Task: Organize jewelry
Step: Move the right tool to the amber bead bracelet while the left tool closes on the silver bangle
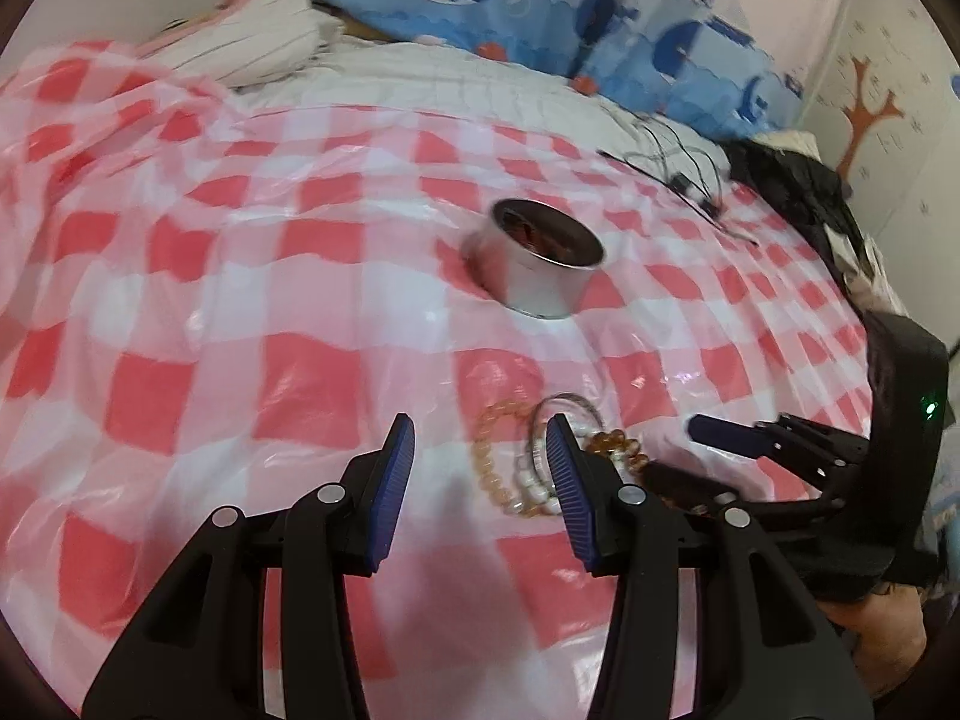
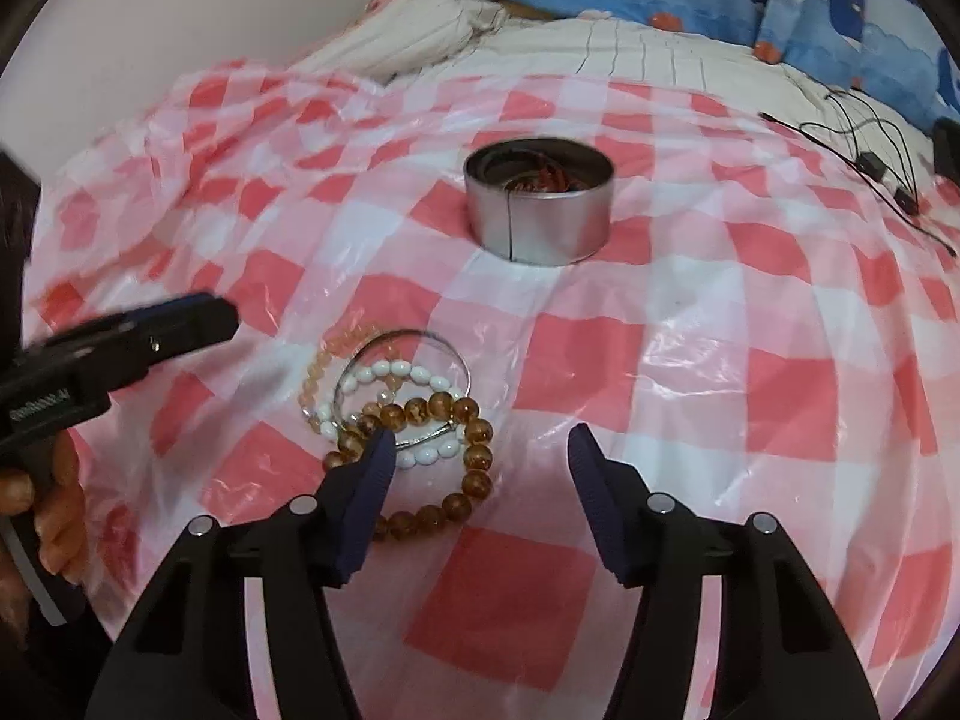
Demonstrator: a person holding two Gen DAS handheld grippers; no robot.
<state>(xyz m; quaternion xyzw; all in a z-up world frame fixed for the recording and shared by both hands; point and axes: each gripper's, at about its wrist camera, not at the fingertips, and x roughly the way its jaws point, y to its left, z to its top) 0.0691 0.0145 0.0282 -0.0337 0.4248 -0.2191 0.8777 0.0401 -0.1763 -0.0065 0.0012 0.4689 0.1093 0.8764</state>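
Amber (image 2: 474, 450), white (image 2: 414, 375), peach bead bracelets (image 2: 327, 369) and a silver bangle (image 2: 447, 348) heaped mid-bed, short of the metal tin (image 2: 540, 219) already holding something reddish; both grippers (image 1: 480, 468) (image 2: 480, 468) wide open, empty.

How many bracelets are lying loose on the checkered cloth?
4, piled together: amber bead bracelet nearest, white bead bracelet across it, pale orange bracelet leftmost, silver bangle on top. The tin may hide more.

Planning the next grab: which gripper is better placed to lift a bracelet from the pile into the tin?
Right. The open right gripper already has a finger at the amber bead bracelet; the open left gripper sits beside the pile's other edge.
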